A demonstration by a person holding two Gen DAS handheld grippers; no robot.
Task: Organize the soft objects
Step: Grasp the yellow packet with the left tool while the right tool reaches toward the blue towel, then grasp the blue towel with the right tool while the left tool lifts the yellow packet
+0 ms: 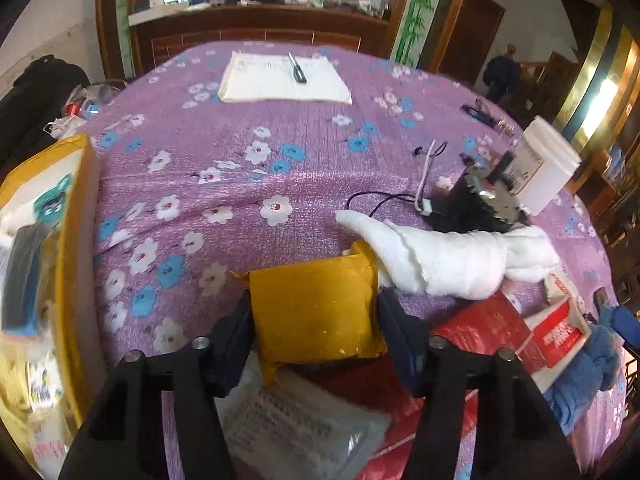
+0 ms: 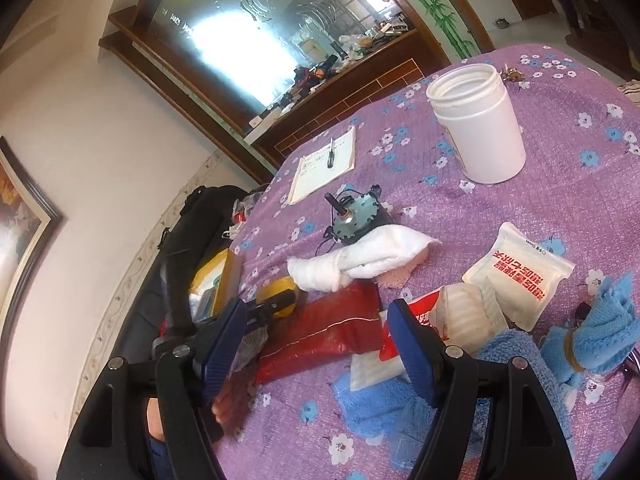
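Left gripper (image 1: 316, 332): straddling the yellow padded pouch (image 1: 316, 312), pads seeming to be pressing its sides, likely for lifting toward the yellow box (image 1: 72, 240).
Right gripper (image 2: 316, 344): hanging released, empty, above the red pouch (image 2: 320, 332).
White towel (image 1: 440, 256): lying just beyond the pouch, touching the small motor (image 1: 476, 204).
Blue towel (image 2: 400, 400): lying crumpled on the floral tablecloth (image 1: 240, 160), awaiting sorting.

Looked along the right tool (image 2: 316, 350), blue pads standing apart over the purple flowered bench (image 2: 560, 208) with nothing pressed between them. Showed a red pouch (image 2: 320, 332) lying beyond the pads, a white towel (image 2: 360, 264) past it touching a small motor (image 2: 352, 220). Held a white jar (image 2: 478, 124) upright farther back, a blue towel (image 2: 500, 360) near right.
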